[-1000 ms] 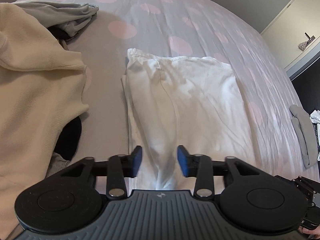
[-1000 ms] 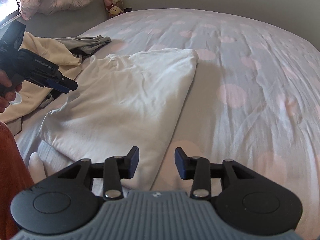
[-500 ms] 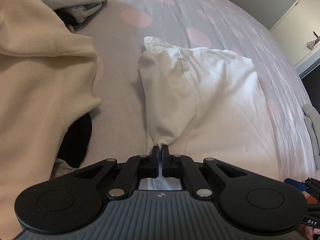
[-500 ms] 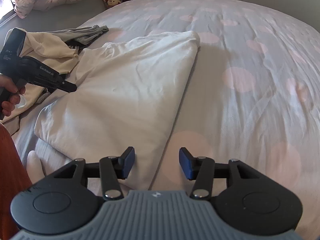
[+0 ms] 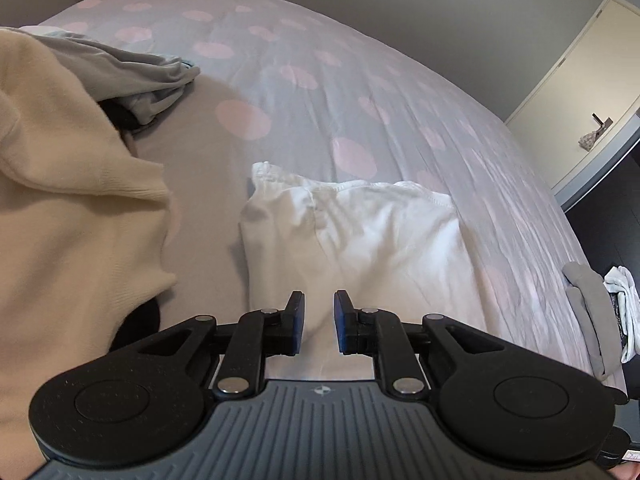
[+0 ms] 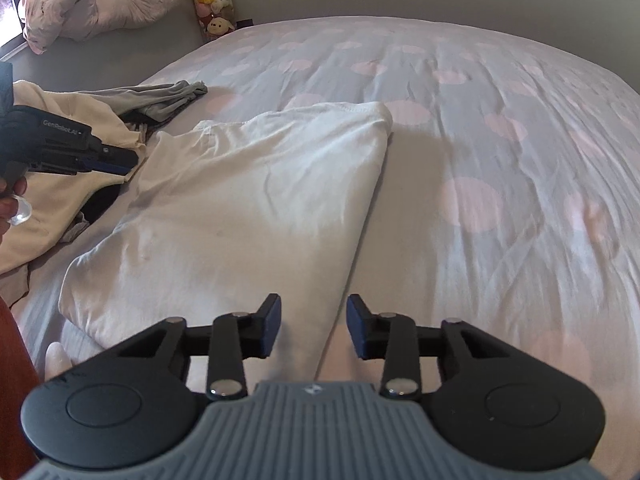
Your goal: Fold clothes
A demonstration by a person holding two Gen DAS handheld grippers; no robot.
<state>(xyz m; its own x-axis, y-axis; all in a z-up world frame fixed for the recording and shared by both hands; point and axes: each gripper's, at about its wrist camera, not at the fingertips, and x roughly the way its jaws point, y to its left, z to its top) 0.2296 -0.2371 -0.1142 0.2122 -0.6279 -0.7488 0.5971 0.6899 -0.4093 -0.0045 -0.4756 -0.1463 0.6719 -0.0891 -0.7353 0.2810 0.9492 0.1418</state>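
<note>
Jaws apart and empty on both sides, poised over the white garment on the bed.

My left gripper (image 5: 319,322) stands with a narrow gap, nothing between the pads, above the near left part of the white garment (image 5: 360,236); my right gripper (image 6: 313,326) is wider open and straddles the garment's near right edge. The garment lies partly folded on the spotted bed (image 6: 500,128), its hemmed far edge visible. A cream sweater (image 5: 68,208) and a grey garment (image 5: 152,76) lie to the left, apart from it. I judge the next fold needs both near corners: I would lower each gripper until one pad slips under all layers, close firmly, then lift evenly so the edges stay aligned. Pinching only the top layer would likely skew the fold.
</note>
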